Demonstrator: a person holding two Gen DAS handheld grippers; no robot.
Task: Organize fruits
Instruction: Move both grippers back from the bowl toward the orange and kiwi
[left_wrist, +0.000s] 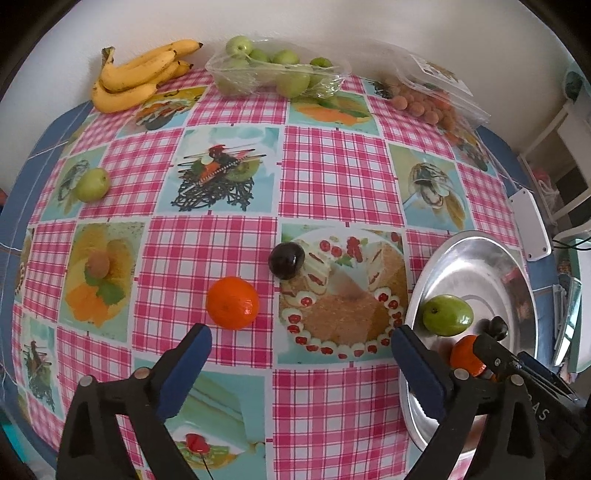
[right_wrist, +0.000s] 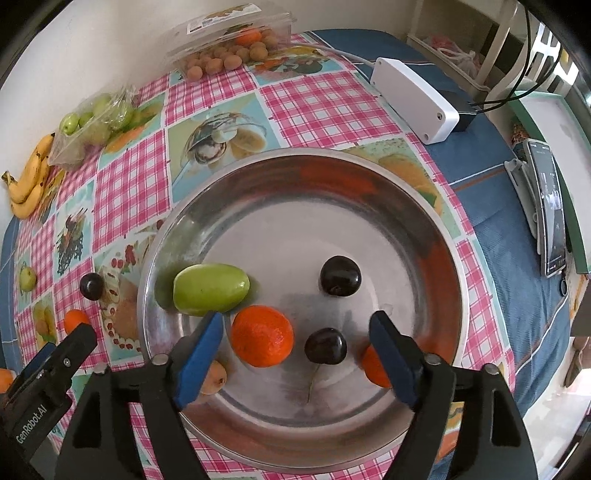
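Observation:
My left gripper (left_wrist: 300, 336) hangs open above the checked tablecloth with nothing between its fingers. Just beyond its left finger lies an orange (left_wrist: 232, 302), with a dark plum (left_wrist: 286, 260) a little farther off. A green fruit (left_wrist: 92, 184) sits alone at the far left. My right gripper (right_wrist: 297, 325) is open over the steel bowl (right_wrist: 295, 155). Loose between its fingers rest an orange (right_wrist: 262, 336) and a dark plum (right_wrist: 325, 346). The bowl also holds a green fruit (right_wrist: 210, 288), a second plum (right_wrist: 340, 275), and two orange fruits partly hidden behind the fingers.
Bananas (left_wrist: 140, 74), a plastic tray of green fruit (left_wrist: 277, 74) and a clear box of small brown fruits (left_wrist: 424, 99) line the wall. A white box (right_wrist: 413, 99) and a phone on a stand (right_wrist: 552, 206) sit beside the bowl, near the table's right edge.

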